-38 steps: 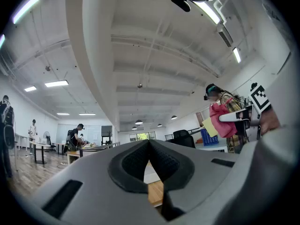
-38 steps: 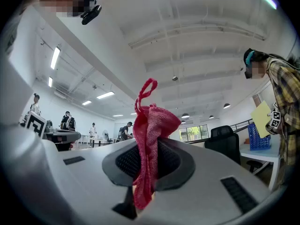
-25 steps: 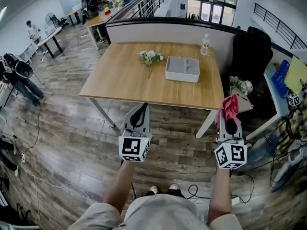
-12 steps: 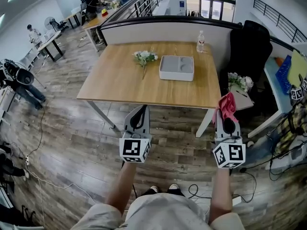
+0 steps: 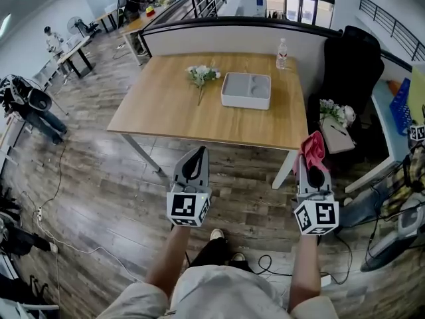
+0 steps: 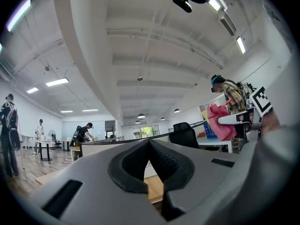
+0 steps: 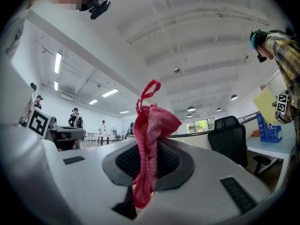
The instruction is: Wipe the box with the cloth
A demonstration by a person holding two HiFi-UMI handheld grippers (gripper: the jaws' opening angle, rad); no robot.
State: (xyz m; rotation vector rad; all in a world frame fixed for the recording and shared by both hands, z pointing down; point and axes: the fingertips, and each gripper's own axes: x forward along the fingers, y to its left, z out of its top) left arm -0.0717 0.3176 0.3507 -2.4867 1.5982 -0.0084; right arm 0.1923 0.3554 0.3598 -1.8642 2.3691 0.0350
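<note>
Both grippers keep their places low in the head view while the person's foot (image 5: 216, 234) steps forward. The left gripper (image 5: 197, 153) has its jaws pressed together on nothing. The right gripper (image 5: 309, 159) pinches the pink cloth (image 5: 314, 146), which sticks up past its tips. The grey box (image 5: 246, 101) sits on the wooden table (image 5: 166, 111), well apart from both.
</note>
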